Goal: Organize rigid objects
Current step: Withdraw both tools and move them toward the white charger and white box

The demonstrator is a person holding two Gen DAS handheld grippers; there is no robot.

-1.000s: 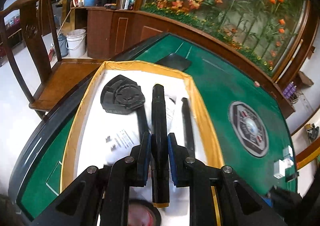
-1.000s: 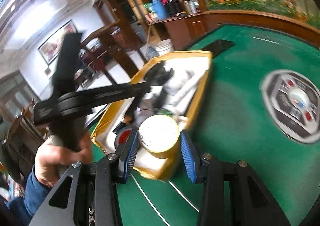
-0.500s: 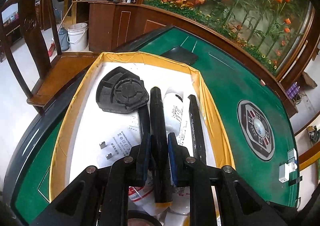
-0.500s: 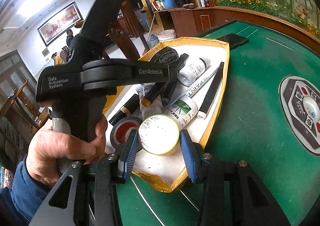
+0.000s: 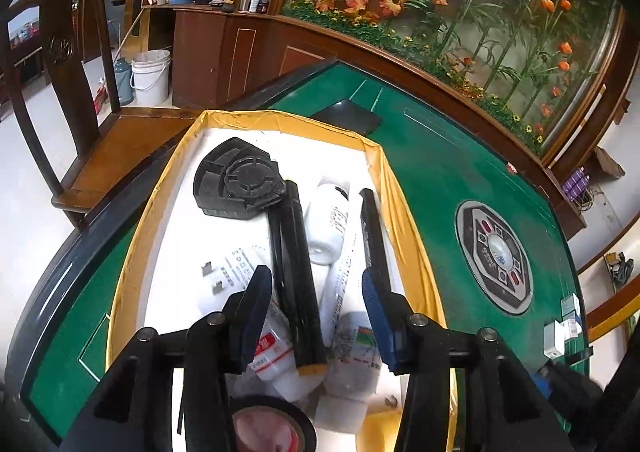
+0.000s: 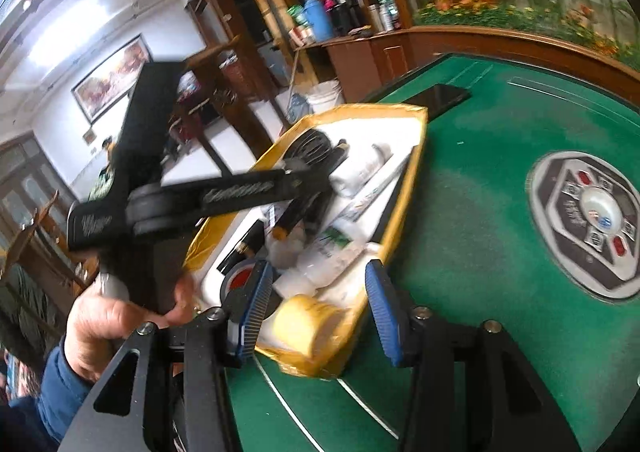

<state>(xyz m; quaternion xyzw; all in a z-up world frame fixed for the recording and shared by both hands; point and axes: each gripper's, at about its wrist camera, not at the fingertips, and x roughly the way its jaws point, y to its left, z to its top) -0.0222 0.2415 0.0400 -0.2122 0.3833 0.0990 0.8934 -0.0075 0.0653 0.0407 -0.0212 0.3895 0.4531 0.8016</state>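
Note:
A white box with yellow taped rim (image 5: 400, 203) sits on the green table. My left gripper (image 5: 316, 288) hovers over it, jaws opening. A black tube (image 5: 296, 272) lies between the pads on white bottles (image 5: 330, 219), and neither pad touches it. In the right wrist view my right gripper (image 6: 318, 284) is above the box's near corner (image 6: 332, 364), jaws opening. A blurred yellow round jar (image 6: 308, 322) rests there between the pads with gaps on both sides. A hand (image 6: 112, 316) holds the left gripper's handle.
The box also holds a black fan-shaped part (image 5: 240, 183), a black pen (image 5: 374, 236) and a roll of black tape (image 5: 268, 428). A dark phone (image 5: 348, 117) lies beyond the box. A round control panel (image 5: 496, 256) is set in the table. A wooden chair (image 5: 68, 63) stands left.
The left jaws have spread and let go of the black tube, which now lies in the box. The right jaws widened and the yellow jar dropped onto the box's near corner.

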